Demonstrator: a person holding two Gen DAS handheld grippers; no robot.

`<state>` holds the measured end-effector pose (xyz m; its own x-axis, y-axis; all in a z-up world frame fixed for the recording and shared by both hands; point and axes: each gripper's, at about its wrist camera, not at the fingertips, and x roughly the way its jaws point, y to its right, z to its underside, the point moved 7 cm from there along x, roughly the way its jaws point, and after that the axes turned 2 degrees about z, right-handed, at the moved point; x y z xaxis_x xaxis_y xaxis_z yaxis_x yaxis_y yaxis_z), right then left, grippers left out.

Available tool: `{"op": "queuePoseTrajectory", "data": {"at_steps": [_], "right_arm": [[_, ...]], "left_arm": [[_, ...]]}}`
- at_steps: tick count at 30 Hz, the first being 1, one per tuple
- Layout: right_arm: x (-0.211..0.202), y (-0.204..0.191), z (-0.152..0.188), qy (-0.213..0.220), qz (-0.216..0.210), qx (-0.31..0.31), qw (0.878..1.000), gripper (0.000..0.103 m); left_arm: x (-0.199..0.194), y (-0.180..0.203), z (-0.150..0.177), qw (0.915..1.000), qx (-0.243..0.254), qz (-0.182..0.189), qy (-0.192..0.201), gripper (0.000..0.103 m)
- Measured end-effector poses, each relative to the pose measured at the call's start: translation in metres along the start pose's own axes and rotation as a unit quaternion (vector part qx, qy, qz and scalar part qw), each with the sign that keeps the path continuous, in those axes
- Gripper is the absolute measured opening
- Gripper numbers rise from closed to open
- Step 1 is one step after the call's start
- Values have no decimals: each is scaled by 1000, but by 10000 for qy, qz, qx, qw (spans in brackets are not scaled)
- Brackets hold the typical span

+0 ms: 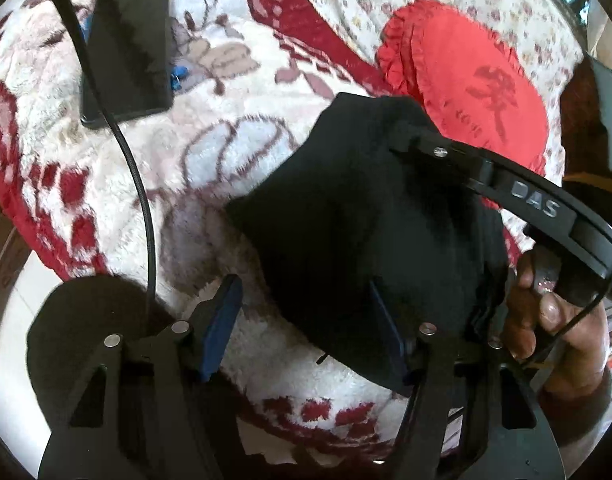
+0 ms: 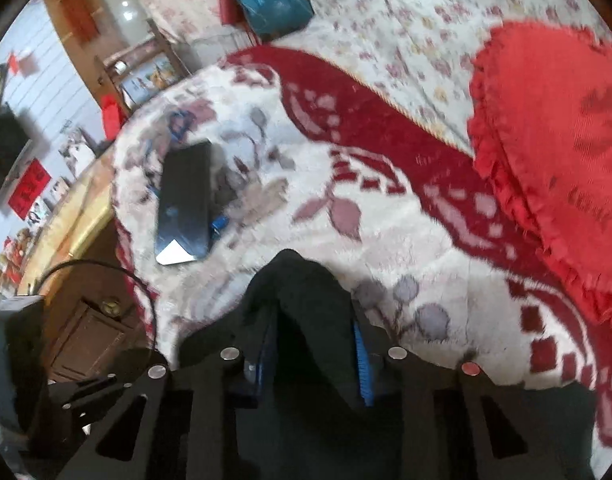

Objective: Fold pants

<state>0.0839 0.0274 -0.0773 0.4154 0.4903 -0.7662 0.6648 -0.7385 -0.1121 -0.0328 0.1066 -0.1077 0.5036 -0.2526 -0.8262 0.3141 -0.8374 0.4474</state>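
The right gripper [image 2: 313, 356] is holding bunched black fabric pants [image 1: 357, 240] between its jaws above the plush red-and-white floral blanket [image 1: 226, 148], while the left gripper [image 1: 306, 328], jaws apart, should be pinching the opposite edge evenly.

Legible markings: one lettered part.

The letters "DAS" stood in pale capitals on the black arm of the right gripper [image 1: 533, 200], seen from the left wrist view. A dark character-like motif marked the red cushion [image 1: 491, 92] but could not be read. Red wall hangings [image 2: 28, 188] in the right wrist view were too blurred to read.
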Motion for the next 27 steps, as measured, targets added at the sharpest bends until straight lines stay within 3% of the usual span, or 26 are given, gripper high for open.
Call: {"op": "queuePoseTrajectory", "data": {"at_steps": [4,9,11,13,15,18,20,22,24,27], "right_arm": [[-10,2,-13,335,-423,330,9980,17],[6,7,-10,213,-114,398,9989,17],[-1,9,-10,204,-116,442,9987,21],[-8,15,-7,171,111,414,9989,39],[-17,21,-2,199,283,401,9986,48],[-25,28,11,243,269,468,9982,48],[-18,38,22,100,451,531,9975,48],[-6,49,32,-144,621,660,9958,48],[-4,55,38,-200,546,836,9948,48],[-27,61,33,70,514,933,9943,48]], "left_arm": [[-8,-7,-8,9998,-48,-101,140,63],[2,-10,-3,9997,-185,-51,-133,64],[6,-7,-1,9997,-135,-49,-214,65],[11,-1,0,9996,-110,-19,-256,68],[13,5,-2,9998,-103,-29,-163,76],[15,7,-7,9998,-188,-39,-61,76],[16,14,-12,9996,-203,176,42,76],[17,17,-14,9997,-168,107,140,61],[16,20,-14,9998,-88,117,165,33],[5,30,-16,9990,67,311,306,24]]}}
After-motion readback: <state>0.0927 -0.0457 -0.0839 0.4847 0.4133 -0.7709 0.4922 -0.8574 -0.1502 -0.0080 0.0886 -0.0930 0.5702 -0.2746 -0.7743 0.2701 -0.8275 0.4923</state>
